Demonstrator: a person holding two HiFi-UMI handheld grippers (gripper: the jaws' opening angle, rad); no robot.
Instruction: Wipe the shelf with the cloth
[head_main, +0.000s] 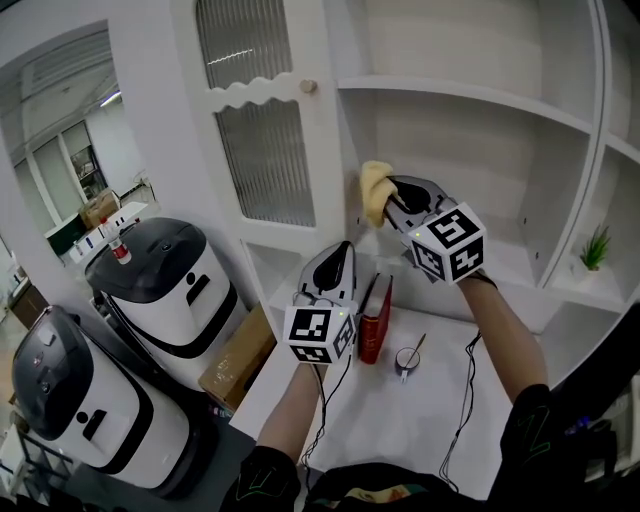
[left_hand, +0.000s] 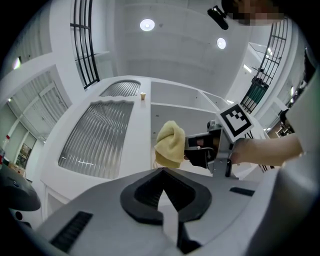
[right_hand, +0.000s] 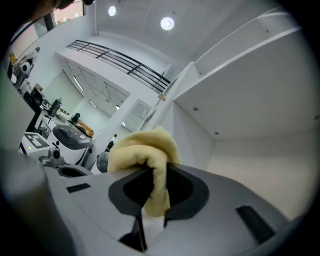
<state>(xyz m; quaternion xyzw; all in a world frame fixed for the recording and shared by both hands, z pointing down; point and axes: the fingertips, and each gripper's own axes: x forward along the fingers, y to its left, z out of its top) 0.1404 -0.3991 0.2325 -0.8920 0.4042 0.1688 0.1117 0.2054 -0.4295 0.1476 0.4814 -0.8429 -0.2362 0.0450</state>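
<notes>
A crumpled yellow cloth (head_main: 374, 192) is clamped in my right gripper (head_main: 392, 197), which is shut on it and held up at the left end of the white cabinet's open shelf (head_main: 515, 262), close to the compartment's side wall. In the right gripper view the cloth (right_hand: 141, 149) bulges out over the jaws and hangs down between them. My left gripper (head_main: 342, 250) sits lower and to the left, above the counter, shut with nothing in it. In the left gripper view the cloth (left_hand: 170, 143) and the right gripper (left_hand: 197, 151) show ahead.
On the white counter (head_main: 400, 420) a red book (head_main: 376, 320) stands beside a small cup with a spoon (head_main: 408, 358). A glass cabinet door (head_main: 262, 150) is on the left, a small green plant (head_main: 595, 248) on the right shelf. Two white machines (head_main: 165, 285) and a cardboard box (head_main: 238, 358) stand at the lower left.
</notes>
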